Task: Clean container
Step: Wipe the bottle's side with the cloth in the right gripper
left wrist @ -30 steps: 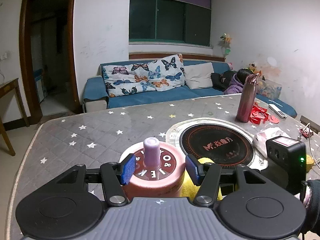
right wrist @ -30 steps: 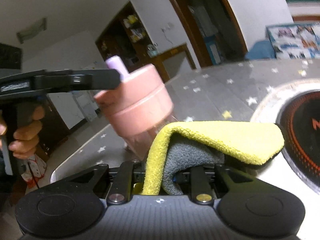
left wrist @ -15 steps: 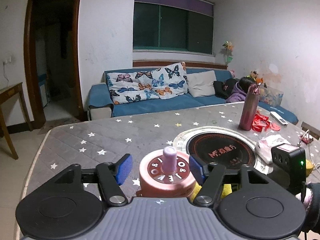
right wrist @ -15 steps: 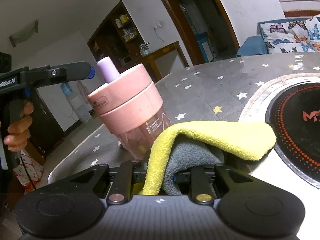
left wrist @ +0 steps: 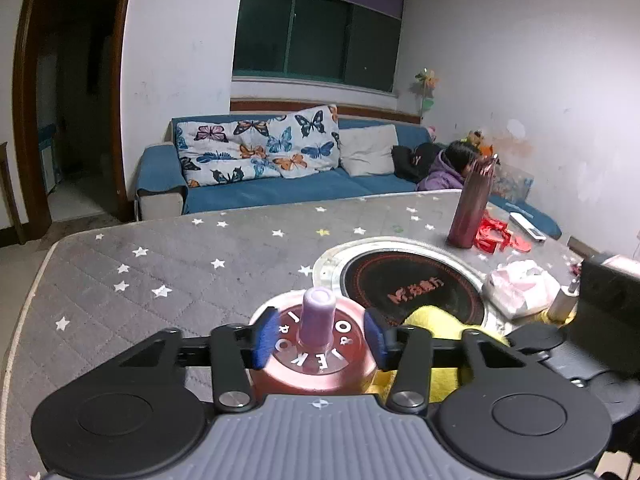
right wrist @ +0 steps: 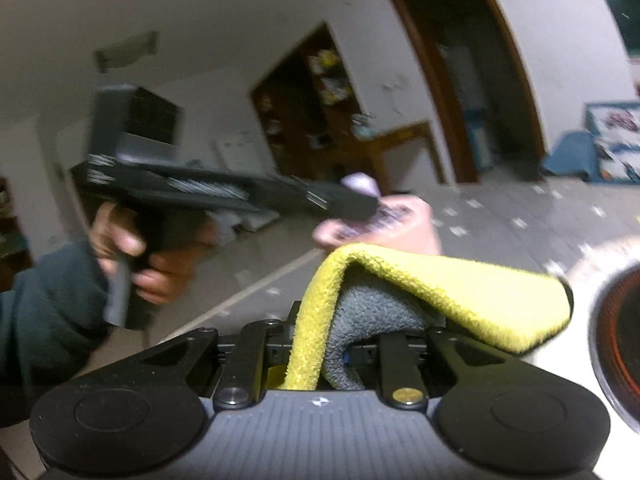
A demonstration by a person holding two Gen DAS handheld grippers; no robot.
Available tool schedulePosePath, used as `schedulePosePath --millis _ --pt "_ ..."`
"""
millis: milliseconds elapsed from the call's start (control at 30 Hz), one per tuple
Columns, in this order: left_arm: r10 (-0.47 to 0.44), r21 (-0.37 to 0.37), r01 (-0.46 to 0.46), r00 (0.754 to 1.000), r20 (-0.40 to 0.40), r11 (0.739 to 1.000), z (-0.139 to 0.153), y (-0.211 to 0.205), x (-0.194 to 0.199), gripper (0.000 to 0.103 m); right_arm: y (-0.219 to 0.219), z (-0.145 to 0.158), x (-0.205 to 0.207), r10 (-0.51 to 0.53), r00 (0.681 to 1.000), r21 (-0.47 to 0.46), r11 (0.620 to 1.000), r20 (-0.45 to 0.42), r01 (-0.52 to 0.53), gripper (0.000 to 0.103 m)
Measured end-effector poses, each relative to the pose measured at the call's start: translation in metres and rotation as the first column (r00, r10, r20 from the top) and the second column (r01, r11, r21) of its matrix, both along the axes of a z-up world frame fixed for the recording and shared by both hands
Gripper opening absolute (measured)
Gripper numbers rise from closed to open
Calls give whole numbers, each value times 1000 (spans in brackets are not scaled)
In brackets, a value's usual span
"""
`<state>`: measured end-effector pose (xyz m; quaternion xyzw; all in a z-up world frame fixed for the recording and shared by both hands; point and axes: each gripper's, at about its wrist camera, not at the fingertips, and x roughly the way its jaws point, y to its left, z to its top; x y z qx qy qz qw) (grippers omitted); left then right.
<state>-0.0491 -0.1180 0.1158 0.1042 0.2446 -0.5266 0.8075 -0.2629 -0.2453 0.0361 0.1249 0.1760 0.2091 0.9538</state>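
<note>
Container, pink-lidded, sits clamped between our left tool's blue pads, lifted above the starred desk. Our right tool, closed on the yellow cloth, hovers just beside it.

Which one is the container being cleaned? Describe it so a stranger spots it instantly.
On the grey star-patterned table, just left of the round black cooktop, stands the pink container. Its lilac knob and white-lettered lid set it apart from the tall maroon bottle further back.
</note>
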Motion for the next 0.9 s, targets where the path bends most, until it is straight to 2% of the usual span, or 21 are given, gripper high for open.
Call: schedulePosePath --millis 133,333,533,733,900 --pt "-1 6 1 1000 0 1000 1 -4 -3 41 9 0 12 29 1000 -43 999 8 -29 16" --pt "25 22 -25 1000 9 999 1 -7 -7 39 2 -29 34 -15 995 -47 999 -96 10 16" --pt "76 23 -75 997 -8 997 3 -10 -9 39 -3 -45 39 -66 984 -50 997 -167 58 14" --pt "113 27 -113 994 -7 993 4 -14 -12 39 -1 -42 38 -157 968 -93 986 -194 141 15" --pt "133 40 -133 991 14 990 4 -17 -16 40 2 -24 38 -189 971 -97 980 -148 176 16"
